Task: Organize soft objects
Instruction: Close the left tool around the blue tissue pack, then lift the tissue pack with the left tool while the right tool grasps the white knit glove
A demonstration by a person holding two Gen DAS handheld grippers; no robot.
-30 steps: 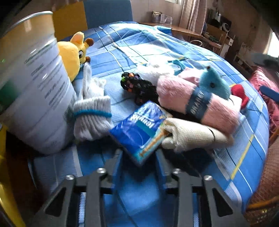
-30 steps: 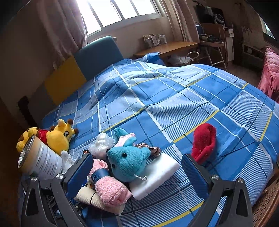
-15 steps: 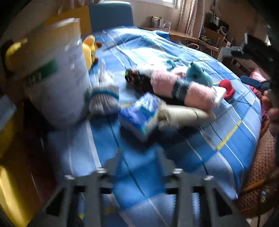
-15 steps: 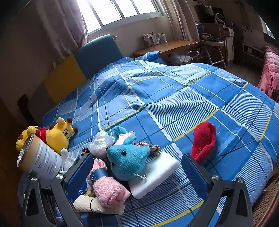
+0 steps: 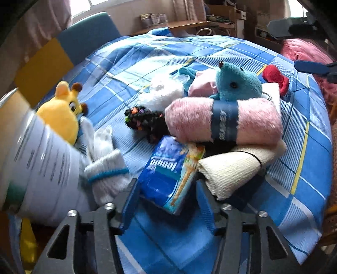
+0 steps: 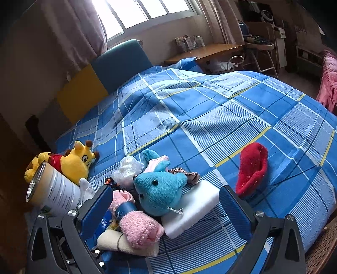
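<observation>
Covering the bed point(image 6: 210, 109), a heap of soft items lies beside the can point(image 5: 40, 166); the left gripper point(image 5: 166, 202), jaws just widened, straddles the tissue pack point(image 5: 170, 172) unpinched; the right gripper point(image 6: 166, 208) hovers spread.

Left wrist view: sits low and close over the near edge of the bed point(image 5: 305, 160), looking steeply down along its own fingers point(image 5: 130, 202). Tissue pack point(image 5: 168, 175) fills the near foreground; tin can point(image 5: 40, 168) crowds the left edge, blurred.

Right wrist view: higher and further back, tilted less steeply, facing across the bed point(image 6: 210, 109) toward the window point(image 6: 147, 12) and headboard point(image 6: 118, 63).

Shared ground: both take in the same pile, namely blue plush point(image 5: 236, 84) point(image 6: 160, 189), pink towel roll point(image 5: 223, 124) point(image 6: 139, 225), yellow giraffe toy point(image 5: 61, 113) point(image 6: 78, 162), red plush point(image 5: 273, 75) point(image 6: 252, 166). The dark bar at the left view's far right is probably the other gripper.
</observation>
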